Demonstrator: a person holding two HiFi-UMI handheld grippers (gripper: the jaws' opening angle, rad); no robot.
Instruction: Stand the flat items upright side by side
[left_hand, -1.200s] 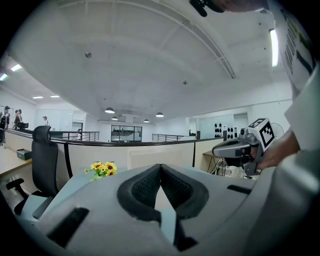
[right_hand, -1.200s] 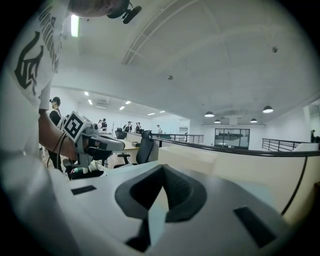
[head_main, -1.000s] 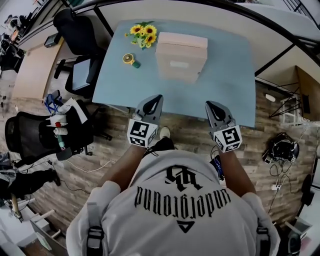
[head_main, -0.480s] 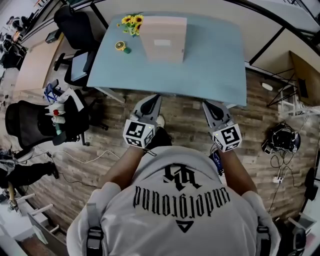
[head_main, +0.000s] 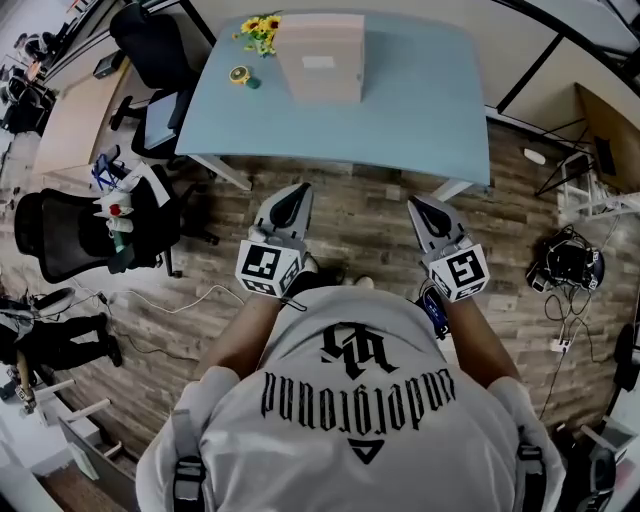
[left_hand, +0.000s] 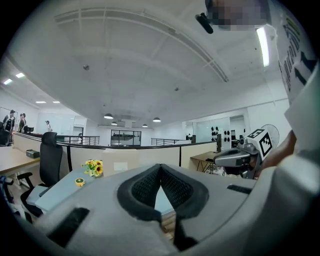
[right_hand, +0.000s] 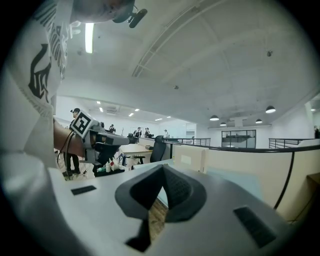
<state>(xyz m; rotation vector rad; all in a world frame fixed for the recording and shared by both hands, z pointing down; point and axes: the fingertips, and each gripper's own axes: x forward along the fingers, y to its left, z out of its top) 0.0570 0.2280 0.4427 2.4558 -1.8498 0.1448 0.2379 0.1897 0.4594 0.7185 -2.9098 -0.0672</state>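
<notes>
Looking down at a wide wood floor (head_main: 360, 200), filling most of the head view. Seeing a big blue table (head_main: 430, 110) farther ahead. Finding a tan block (head_main: 320, 55) sitting near the far edge of that table, with its wide face (the one with a small white label) turned this way and its long side running left to right. Not being able to tell it apart as a few flat things standing side by side or as one pile lying down, with no gaps showing from here. Fitting both a job waiting and a job done.

Holding the left gripper (head_main: 296, 192) over the floor, fingers pressed together with nothing between them. Holding the right gripper (head_main: 420, 205) the same way, squeezed together on nothing. Pointing both toward the table, well apart from it. Seeing the block almost straight ahead of the left one and off to the side of the right one, so judging the left hand as the nearer.

Spotting yellow flowers (head_main: 258, 28) just left of the block, and a tiny yellow round thing (head_main: 239, 73) near them.
</notes>
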